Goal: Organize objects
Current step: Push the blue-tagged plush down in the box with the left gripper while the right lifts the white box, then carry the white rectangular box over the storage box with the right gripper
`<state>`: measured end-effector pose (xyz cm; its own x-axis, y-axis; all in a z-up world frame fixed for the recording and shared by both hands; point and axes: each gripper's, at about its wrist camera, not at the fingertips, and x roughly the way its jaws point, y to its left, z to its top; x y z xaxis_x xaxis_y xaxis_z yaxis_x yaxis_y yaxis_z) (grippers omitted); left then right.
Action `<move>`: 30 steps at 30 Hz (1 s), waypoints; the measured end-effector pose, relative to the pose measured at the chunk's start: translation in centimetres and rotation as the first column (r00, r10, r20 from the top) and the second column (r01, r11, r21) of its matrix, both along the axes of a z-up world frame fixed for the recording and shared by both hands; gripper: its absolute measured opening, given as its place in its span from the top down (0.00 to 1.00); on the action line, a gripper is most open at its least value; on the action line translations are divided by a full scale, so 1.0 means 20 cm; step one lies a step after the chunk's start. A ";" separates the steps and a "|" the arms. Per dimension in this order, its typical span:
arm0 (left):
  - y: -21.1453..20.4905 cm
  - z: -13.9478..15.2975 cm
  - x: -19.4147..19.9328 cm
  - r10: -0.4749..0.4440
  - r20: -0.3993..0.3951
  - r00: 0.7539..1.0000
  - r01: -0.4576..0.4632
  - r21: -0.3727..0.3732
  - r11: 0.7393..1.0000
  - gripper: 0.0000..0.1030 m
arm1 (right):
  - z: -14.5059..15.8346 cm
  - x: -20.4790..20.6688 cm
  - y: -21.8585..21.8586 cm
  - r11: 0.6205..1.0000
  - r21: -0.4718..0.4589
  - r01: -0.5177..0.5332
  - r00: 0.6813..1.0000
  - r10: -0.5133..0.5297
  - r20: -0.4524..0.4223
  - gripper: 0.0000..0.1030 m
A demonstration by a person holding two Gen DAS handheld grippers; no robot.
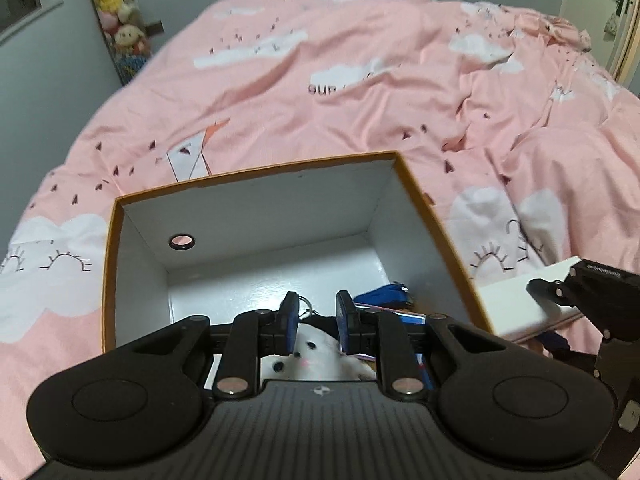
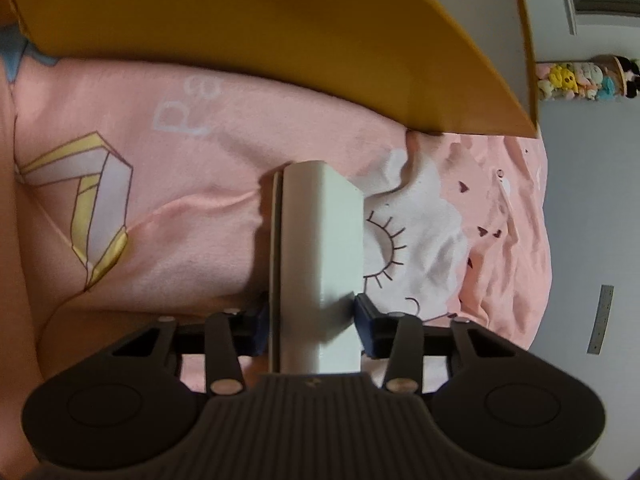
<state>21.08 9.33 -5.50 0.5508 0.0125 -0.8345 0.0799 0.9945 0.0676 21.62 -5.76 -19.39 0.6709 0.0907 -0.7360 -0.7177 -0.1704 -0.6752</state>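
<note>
Left gripper (image 1: 316,322): hangs over the near end of the box, jaws parted, nothing between the blue pads; the plush toy lies just below and between them.
Box (image 1: 256,204): orange outside, white inside, open-topped, sitting on the bed; a round hole shows in its far wall.
Plush toy (image 1: 316,354): white, with dark eyes and a pink mouth, lying on the box floor at the near end, partly hidden by the left gripper's body.
Blue item (image 1: 384,294): inside the box, at the near right corner, right of the plush toy; too hidden to identify.
Right gripper (image 2: 312,322): clamped on the white case, one pad on each side of it.
White case (image 2: 320,248): long, pale, rectangular, held pointing forward from the right gripper above the bed, just beside the box's orange outer wall (image 2: 280,28); apart from it.
Bed (image 1: 320,88): covered by a pink quilt with white clouds.
Stuffed toys (image 1: 116,12): bunched against the wall beyond the bed.
</note>
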 end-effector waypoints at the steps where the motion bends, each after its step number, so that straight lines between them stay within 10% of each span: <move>1: -0.02 0.00 -0.02 0.000 0.009 1.000 0.000 0.007 1.000 0.79 | 0.02 0.00 0.00 1.000 0.006 0.002 1.000 -0.002 0.003 0.66; 16: -0.13 0.04 -0.36 0.014 0.128 0.992 -0.018 0.032 0.999 0.78 | 0.40 -0.05 0.00 0.994 0.077 -0.071 0.985 0.057 0.165 0.71; 30: 0.25 0.22 -0.46 0.178 0.215 0.960 -0.175 -0.034 0.984 0.78 | 0.81 -0.25 0.37 0.950 0.193 -0.246 0.947 0.193 0.258 0.71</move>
<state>11.95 14.41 -1.12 0.7082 0.1140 -0.6967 -0.1115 0.9926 0.0490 16.66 1.56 -3.19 0.7657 0.3971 -0.5060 -0.4972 -0.1337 -0.8573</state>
